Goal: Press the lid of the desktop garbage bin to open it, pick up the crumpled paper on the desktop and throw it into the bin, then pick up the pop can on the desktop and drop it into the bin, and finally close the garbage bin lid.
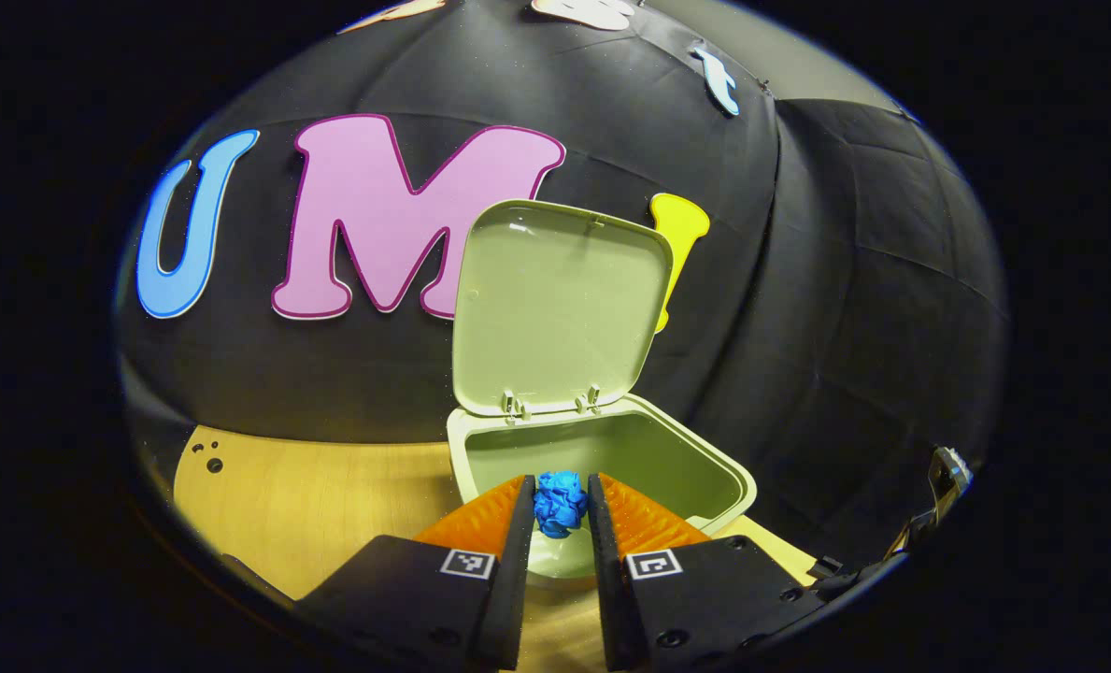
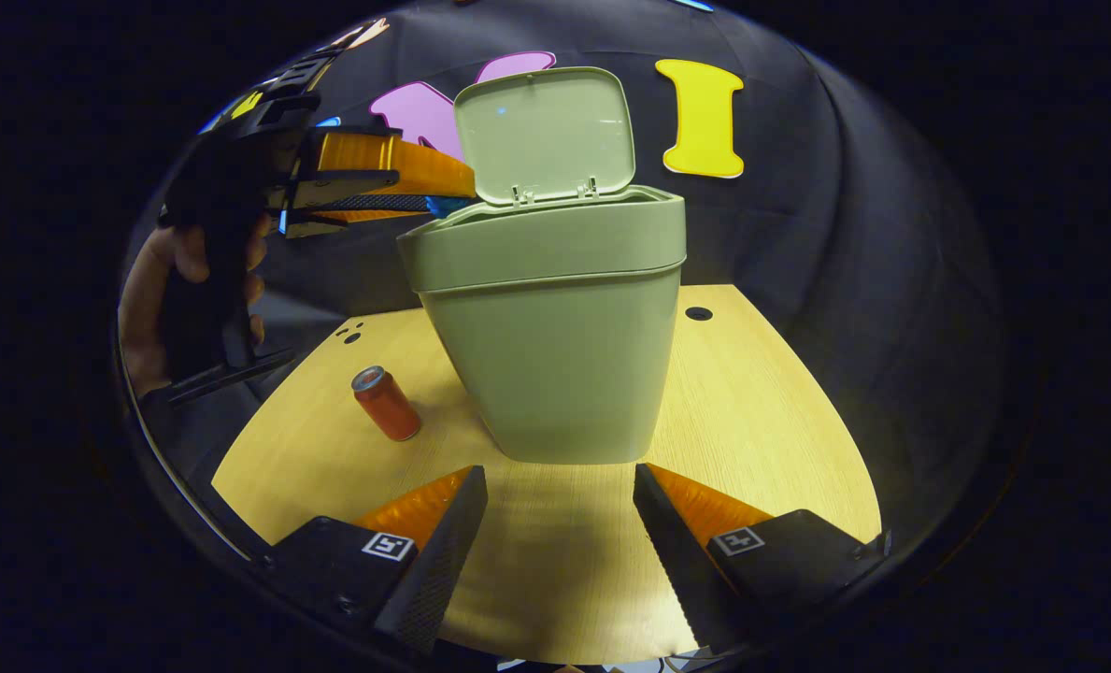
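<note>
The table (image 2: 761, 411) has a light wooden top with a few small dark holes near its far edge, and on it stand the green garbage bin (image 2: 564, 346) and, just beside it, the red pop can (image 2: 387, 404), upright.

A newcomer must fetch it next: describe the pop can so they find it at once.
Start at the pale green bin with its lid up, standing mid-way on the wooden table. Beside its base, in the right gripper view, stands the pop can. It is small, red, silver-topped, and the sole loose item on the wood.
</note>
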Demonstrator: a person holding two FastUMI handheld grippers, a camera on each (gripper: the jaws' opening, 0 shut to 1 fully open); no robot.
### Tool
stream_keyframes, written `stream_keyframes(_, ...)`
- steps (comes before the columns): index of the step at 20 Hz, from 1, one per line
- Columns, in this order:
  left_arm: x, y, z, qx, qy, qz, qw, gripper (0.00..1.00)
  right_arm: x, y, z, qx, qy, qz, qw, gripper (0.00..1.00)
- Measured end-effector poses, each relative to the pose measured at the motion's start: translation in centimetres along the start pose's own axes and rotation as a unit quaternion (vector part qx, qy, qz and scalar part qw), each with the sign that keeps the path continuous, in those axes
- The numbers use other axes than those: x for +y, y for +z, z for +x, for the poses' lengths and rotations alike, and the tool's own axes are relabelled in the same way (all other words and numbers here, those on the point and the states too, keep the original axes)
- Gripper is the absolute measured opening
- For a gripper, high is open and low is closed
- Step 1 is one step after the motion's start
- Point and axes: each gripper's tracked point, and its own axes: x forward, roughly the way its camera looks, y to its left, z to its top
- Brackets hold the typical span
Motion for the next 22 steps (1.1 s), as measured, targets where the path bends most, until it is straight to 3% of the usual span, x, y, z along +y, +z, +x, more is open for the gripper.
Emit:
stream_keyframes(2,-0.3,-0.2,0.2,0.002,-0.006,-0.008,1.000,0.39,-0.2,0.2,0.3,-0.001,-0.001,-0.005,1.000,0.99)
stream_keyframes(4,-0.1,-0.3,0.2,0.001,-0.007,-0.018,1.000,0.53,-0.3,0.3,0.5,0.000,-0.004,-0.003,1.000,0.99)
stream_keyframes(7,1.6,0.5,-1.3,-0.016,0.012,-0.024,1.000,0.95,0.6,0.1,0.8,0.002,-0.002,-0.001,1.000,0.99)
stream_keyframes(15,13.3,-1.3,-9.9,-0.035,0.156,-0.011,0.987,0.96,5.2,-2.4,2.0,0.041,0.024,-0.007,0.999,0.99)
stream_keyframes(22,20.5,-9.6,-20.3,0.008,0.256,-0.047,0.966,0.96,9.3,-3.4,4.1,0.051,0.049,-0.065,0.995,0.99)
